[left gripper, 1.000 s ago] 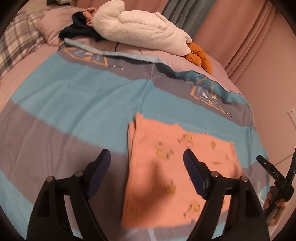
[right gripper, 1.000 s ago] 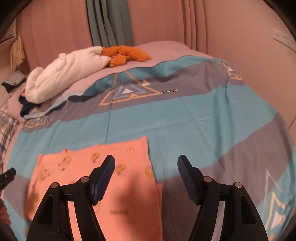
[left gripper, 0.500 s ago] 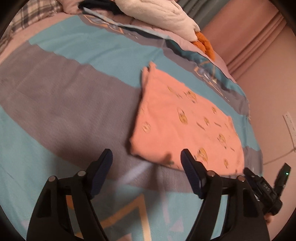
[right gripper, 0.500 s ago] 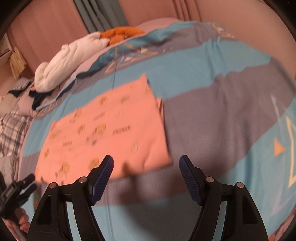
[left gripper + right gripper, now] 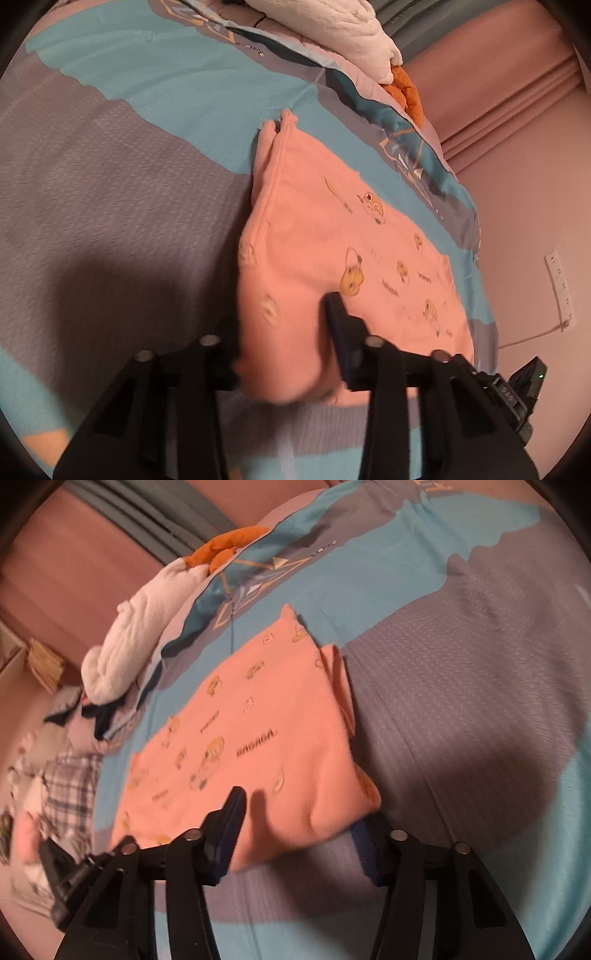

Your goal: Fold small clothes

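Your left tongs [image 5: 284, 343] sit at the bottom centre of their view, closed on the near left corner of the peach garment [image 5: 332, 258], which bunches up between the fingers. Your right tongs [image 5: 299, 830] at the lower middle of their view grip the near right corner the same way. The garment lies flat across the middle of the striped bed [image 5: 461, 686]. A white plush toy [image 5: 140, 627] rests upper left of that view.
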Demonstrator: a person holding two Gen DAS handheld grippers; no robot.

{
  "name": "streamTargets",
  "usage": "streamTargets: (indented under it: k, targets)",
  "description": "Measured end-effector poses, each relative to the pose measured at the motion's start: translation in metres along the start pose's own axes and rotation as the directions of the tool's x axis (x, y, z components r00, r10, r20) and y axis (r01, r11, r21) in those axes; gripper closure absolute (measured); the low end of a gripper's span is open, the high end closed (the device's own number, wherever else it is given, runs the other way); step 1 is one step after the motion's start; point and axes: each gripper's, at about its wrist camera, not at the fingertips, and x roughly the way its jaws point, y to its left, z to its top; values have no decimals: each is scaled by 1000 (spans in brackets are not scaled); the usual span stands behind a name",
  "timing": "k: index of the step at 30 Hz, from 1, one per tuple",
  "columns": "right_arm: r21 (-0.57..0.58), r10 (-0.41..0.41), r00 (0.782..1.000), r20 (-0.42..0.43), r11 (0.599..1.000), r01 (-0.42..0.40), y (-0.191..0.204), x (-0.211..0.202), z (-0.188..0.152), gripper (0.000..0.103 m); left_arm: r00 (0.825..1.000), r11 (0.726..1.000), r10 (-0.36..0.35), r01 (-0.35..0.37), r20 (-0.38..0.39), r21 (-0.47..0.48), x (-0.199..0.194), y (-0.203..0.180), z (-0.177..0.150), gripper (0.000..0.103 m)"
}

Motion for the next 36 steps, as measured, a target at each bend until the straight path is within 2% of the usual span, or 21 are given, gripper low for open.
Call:
streamTargets:
  k: [1,3,6,12,16,20,26,36]
  targets:
    - [4,-1,1000,1,1000,1,0,3,1,58,1000,1000,-10,10,2,-3,1,0,0,84]
    - [7,-17,1000,6,1000,17,-1,8,4,76,1000,1000,-3,3,7,-10,3,-2,0,88]
    - [2,-30,999,18,1000,30,0,8,5,89,999,1000,20,-20,34,10,-6,-9,-2,91]
    - [-51,-43,997,72,998,46,9,-16,1,94,999,1000,10,-10,49,15,-24,-18,-5,92]
    - [-82,-70,993,99,994,78,13,-31,-1,94,998,999,-7,3,65,55,-42,-30,-16,92]
    - [-117,-70,991,111,990,83,15,-50,-9,94,999,997,11,-14,45,79,-57,-32,-31,92]
    - [-147,-65,993,99,986,80,12,-74,-27,94,999,995,27,-29,24,100,-75,-28,-57,91]
    - [-153,-92,992,85,983,104,10,-87,-45,94,998,988,67,-65,-4,137,-87,-19,-85,91]
